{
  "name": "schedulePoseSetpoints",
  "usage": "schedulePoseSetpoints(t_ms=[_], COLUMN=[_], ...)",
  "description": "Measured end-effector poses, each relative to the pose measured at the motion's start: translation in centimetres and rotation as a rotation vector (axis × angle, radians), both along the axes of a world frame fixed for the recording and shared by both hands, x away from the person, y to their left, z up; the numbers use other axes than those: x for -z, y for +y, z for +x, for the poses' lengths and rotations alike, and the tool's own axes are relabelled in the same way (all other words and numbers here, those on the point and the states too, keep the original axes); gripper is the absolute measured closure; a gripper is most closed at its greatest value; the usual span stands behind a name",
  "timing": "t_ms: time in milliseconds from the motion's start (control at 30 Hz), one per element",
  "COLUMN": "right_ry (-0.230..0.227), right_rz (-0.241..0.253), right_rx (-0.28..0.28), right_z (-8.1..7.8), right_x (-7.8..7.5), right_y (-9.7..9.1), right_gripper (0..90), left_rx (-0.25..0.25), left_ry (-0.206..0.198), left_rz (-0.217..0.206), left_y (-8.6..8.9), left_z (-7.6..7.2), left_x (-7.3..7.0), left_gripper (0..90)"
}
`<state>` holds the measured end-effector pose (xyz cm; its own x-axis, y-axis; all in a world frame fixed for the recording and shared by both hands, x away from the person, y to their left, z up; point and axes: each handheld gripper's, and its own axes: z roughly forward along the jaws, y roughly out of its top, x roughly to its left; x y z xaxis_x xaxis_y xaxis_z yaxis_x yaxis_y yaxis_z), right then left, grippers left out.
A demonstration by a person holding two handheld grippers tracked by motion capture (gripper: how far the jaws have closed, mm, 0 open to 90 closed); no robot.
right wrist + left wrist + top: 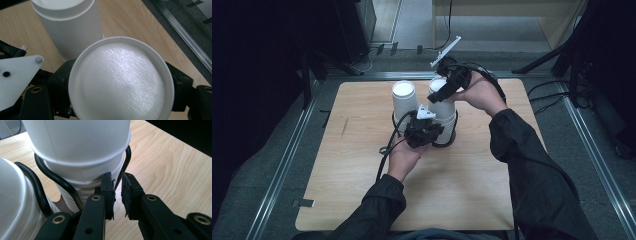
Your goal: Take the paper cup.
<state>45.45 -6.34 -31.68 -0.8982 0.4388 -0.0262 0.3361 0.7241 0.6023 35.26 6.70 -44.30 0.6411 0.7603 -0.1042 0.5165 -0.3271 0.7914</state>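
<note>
Two stacks of upside-down white paper cups stand in a black wire holder (452, 136) on the wooden table (362, 175): a left stack (404, 100) and a right stack (444, 116). My right gripper (443, 90) reaches in from behind, and its jaws sit against both sides of the right stack's top cup (122, 82). My left gripper (424, 131) is low at the front of the right stack (82, 145). The left gripper (118, 195) has a narrow gap between its jaws, with nothing pinched. The holder's wire (56, 178) curves just beyond its tips.
The left stack (72, 27) stands close beside the gripped cup. The left gripper's white plate (17, 75) lies just below it. Metal rails (287, 160) run along the table's sides, with dark stands and cables beyond the far edge.
</note>
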Motion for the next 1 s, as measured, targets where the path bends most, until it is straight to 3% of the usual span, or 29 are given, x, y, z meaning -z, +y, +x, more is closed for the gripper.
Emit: schedulePoseSetpoints(t_ms=[267, 300, 600, 733, 900, 1000], right_ry=[0.01, 0.028, 0.018, 0.02, 0.012, 0.01], right_rz=[0.016, 0.03, 0.029, 0.031, 0.029, 0.028], right_rx=[0.007, 0.003, 0.0, 0.003, 0.006, 0.005], right_z=[-0.1, 0.0, -0.3, -0.4, -0.6, -0.8], right_x=[-1.9, -2.4, -4.4, -5.8, -6.9, -7.6], right_y=[-0.5, -0.7, -1.0, -1.1, -1.2, -1.3], right_gripper=[24.3, 24.3, 24.4, 24.4, 24.4, 24.3], left_rx=[0.012, 0.009, 0.016, 0.009, 0.007, 0.011], left_ry=[0.01, 0.013, 0.004, 0.033, 0.018, 0.023], left_rz=[-0.005, -0.01, 0.001, -0.024, -0.003, -0.015], left_y=[0.1, 0.1, 0.5, 0.8, 0.9, 0.9], left_z=[0.0, 0.0, -0.1, 0.1, 0.0, -0.1], left_x=[-0.1, -0.1, -0.4, -0.3, -0.4, -0.4], left_gripper=[75.0, 73.5, 66.1, 63.0, 59.5, 57.7])
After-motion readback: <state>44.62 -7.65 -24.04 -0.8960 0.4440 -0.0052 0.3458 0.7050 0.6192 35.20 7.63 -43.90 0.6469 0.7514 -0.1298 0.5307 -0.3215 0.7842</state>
